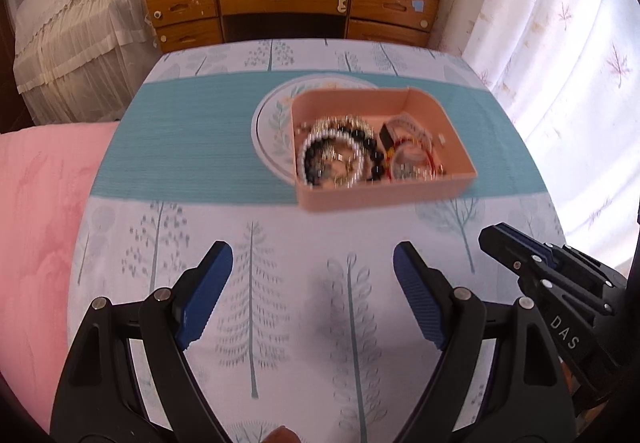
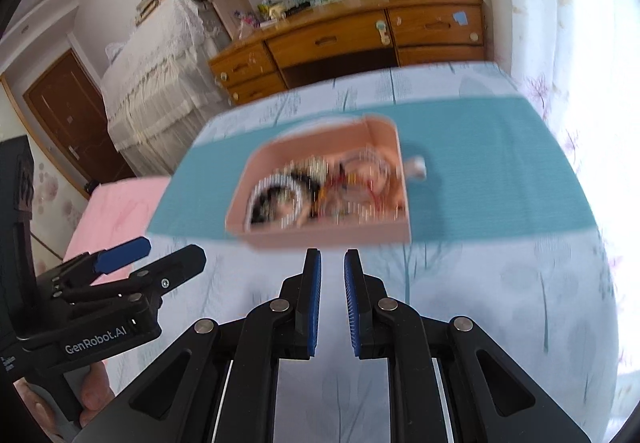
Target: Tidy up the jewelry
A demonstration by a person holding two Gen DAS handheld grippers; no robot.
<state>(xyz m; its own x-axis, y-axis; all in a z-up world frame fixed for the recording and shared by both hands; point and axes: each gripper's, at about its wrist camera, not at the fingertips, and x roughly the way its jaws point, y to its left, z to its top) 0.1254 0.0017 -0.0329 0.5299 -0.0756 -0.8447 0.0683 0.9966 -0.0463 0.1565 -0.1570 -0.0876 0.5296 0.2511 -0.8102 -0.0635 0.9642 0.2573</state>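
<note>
A pink open box (image 1: 380, 195) sits on a teal mat (image 1: 192, 147), partly over a white leaf-patterned plate (image 1: 272, 131). Inside lie a pearl bracelet (image 1: 332, 163), a black bead bracelet (image 1: 372, 151) and red-corded pieces (image 1: 416, 159). My left gripper (image 1: 312, 249) hangs open and empty over the tree-print cloth, short of the box. My right gripper (image 2: 333, 255) is shut to a narrow slit with nothing in it, just before the box (image 2: 328, 235), which is blurred in the right wrist view. Each gripper shows in the other view: the right gripper (image 1: 496, 239), the left gripper (image 2: 170, 251).
The tree-print tablecloth (image 1: 256, 303) covers the table. Pink bedding (image 1: 40, 203) lies to the left, a white curtain (image 1: 560, 63) hangs on the right, and a wooden desk (image 1: 292, 3) stands beyond the far edge. A small white blurred object (image 2: 416, 167) rests right of the box.
</note>
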